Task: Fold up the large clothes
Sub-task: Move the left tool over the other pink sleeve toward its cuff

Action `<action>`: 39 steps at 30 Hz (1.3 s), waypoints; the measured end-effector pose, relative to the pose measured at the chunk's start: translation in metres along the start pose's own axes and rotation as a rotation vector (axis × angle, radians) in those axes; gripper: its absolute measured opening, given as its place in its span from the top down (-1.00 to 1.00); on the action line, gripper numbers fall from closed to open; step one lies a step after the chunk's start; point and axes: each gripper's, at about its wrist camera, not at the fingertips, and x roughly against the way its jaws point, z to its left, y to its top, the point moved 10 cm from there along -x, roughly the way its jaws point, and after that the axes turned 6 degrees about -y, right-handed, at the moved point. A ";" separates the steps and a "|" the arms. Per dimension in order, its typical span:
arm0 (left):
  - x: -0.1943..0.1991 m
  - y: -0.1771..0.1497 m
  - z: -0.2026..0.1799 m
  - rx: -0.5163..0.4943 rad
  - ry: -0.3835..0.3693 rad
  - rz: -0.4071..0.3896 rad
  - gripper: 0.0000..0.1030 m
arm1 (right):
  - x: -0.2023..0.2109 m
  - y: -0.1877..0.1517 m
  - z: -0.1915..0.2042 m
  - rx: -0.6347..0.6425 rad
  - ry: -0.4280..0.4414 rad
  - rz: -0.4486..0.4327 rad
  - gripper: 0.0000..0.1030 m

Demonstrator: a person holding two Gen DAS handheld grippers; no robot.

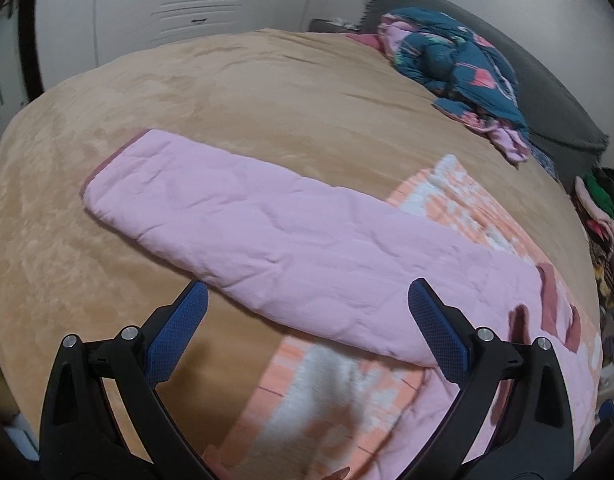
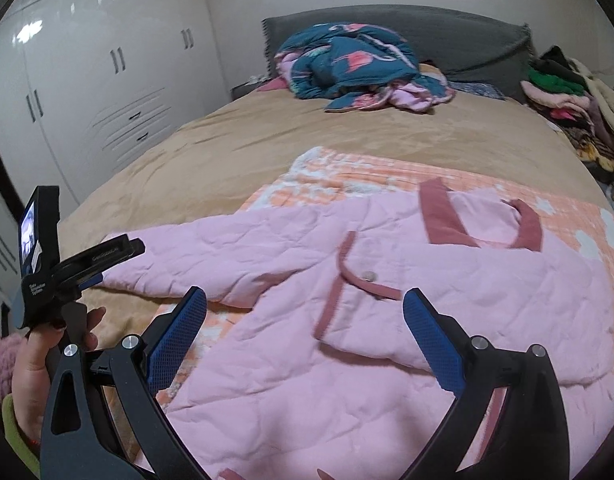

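Observation:
A pink quilted jacket (image 2: 387, 360) with dark pink trim lies flat on the bed, collar (image 2: 483, 220) toward the headboard. Its long sleeve (image 1: 243, 220) stretches out to the left over the tan bedspread (image 1: 227, 92). My left gripper (image 1: 307, 320) is open just short of the sleeve's near edge, nothing between its blue pads (image 1: 183, 328). In the right wrist view the left gripper (image 2: 119, 262) sits by the sleeve's cuff end, held by a hand (image 2: 39, 352). My right gripper (image 2: 305, 304) hovers open over the jacket's front and holds nothing.
An orange-and-white checked cloth (image 2: 347, 172) lies under the jacket. A teal patterned quilt (image 2: 347, 64) is heaped near the grey headboard (image 2: 447, 36). A clothes pile (image 2: 567, 92) sits at the bed's right side. White wardrobes (image 2: 87, 80) stand to the left.

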 end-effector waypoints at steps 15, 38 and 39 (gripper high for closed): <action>-0.033 0.004 0.072 0.153 0.087 0.056 -0.82 | -0.059 -0.004 0.070 0.128 0.056 0.099 -0.91; -0.087 0.023 0.126 0.295 0.093 0.028 -0.42 | -0.065 -0.024 0.033 0.065 0.041 0.129 -0.91; -0.083 0.026 0.126 0.303 0.085 0.013 -0.03 | -0.062 -0.024 0.027 0.056 0.036 0.124 -0.91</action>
